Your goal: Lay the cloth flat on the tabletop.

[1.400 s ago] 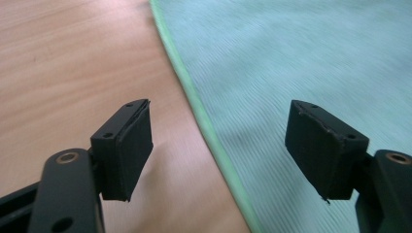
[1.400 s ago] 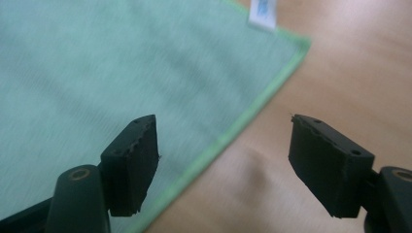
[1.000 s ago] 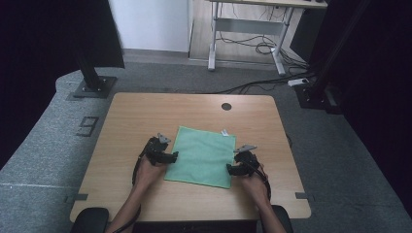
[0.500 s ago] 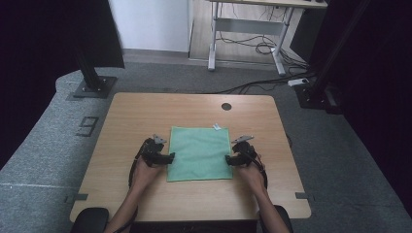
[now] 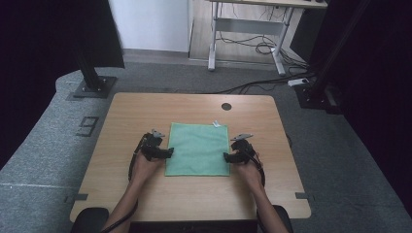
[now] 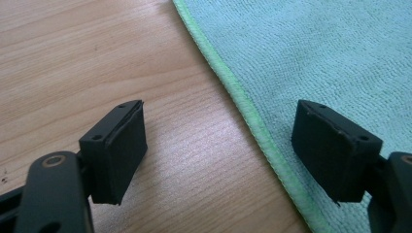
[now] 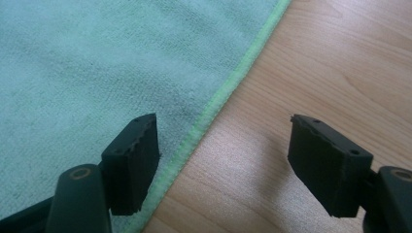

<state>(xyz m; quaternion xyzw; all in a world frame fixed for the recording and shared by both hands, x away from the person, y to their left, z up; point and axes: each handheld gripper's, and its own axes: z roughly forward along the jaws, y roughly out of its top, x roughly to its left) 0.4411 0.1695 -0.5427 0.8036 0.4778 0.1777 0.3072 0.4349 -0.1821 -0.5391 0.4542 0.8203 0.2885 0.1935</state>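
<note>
Now the green cloth (image 5: 198, 149) lies flat mid-table (image 5: 145, 107). Each gripper straddles a side hem: left gripper (image 6: 221, 155) and right gripper (image 7: 223, 162) both gape wide, jaws empty, pads clear of fabric.

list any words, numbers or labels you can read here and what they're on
"9": a large grey figure marked on the grey floor mat, left of the wooden table.
The small white tag at the far right corner of the green cloth: too small to read.
No print shows on the cloth's hem or on the table in either gripper view.
</note>
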